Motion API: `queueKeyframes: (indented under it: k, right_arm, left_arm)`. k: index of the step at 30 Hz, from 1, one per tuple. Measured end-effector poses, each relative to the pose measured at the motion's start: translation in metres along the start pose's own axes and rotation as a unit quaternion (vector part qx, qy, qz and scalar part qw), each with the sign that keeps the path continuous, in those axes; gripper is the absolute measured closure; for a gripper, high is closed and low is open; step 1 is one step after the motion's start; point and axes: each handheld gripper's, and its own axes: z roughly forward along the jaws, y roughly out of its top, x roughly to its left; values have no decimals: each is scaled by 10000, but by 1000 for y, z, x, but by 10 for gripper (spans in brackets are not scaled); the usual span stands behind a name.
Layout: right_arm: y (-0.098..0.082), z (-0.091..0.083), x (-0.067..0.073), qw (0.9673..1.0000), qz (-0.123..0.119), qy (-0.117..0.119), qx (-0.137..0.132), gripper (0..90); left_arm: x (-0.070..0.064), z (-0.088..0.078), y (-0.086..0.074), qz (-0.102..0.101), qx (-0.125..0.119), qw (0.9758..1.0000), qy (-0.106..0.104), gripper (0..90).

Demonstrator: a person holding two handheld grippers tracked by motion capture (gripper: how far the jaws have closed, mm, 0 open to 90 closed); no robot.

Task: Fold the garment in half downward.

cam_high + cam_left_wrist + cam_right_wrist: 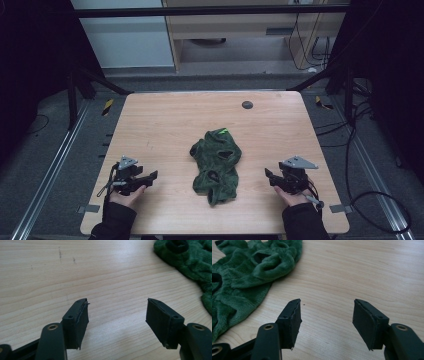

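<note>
**Green Cloth Not Picked Up Yet**

Nothing done so far, by the look of it. A soft green cloth (216, 165) in a crumpled heap near the middle of the wooden table (165, 120), all bunched up, with a few dark holes and a tiny bright green spot at its 12 o'clock edge. Not flat, not folded, not held.

Left gripper (150, 176) at about 9 o'clock from the cloth, near it but apart. Jaws spread wide, nothing between them, just bare wood underneath in the left gripper view (117, 312). A bit of the fuzzy cloth (192, 260) up at 2 o'clock there.

Right gripper (269, 175) at about 3 o'clock from the cloth, also near and apart. Jaws wide too, gripping nothing, bare wood below in the right gripper view (327, 312). Cloth (249, 275) at 10 o'clock there.

Both pointing in toward the cloth, like getting ready. Most likely all the work left to do: reaching in, grabbing the cloth, then spreading or folding it.

No boxes, bowls or baskets on the table. Only a small dark round spot (247, 104) near the far edge, at 12 o'clock.
</note>
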Motion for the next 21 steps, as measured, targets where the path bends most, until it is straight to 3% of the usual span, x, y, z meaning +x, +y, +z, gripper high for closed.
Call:
queueKeyframes:
  k: [5, 11, 18, 21]
  right_arm:
    - [2, -1, 3, 10000, -46, 33, -68, 401]
    - [9, -3, 12, 9996, -26, 253, -80, 405]
    - [20, -3, 20, 9993, -178, 326, -77, 419]
    - [28, -3, 19, 9991, -130, 365, -144, 418]
  left_arm:
    - [-5, -2, 2, 29, -98, 9999, -72, 364]
    - [-12, -4, 7, 90, -140, 9996, -220, 376]
    - [-16, -6, 20, 96, -236, 9989, -402, 390]
    - [-17, -7, 25, 113, -291, 9986, -435, 399]
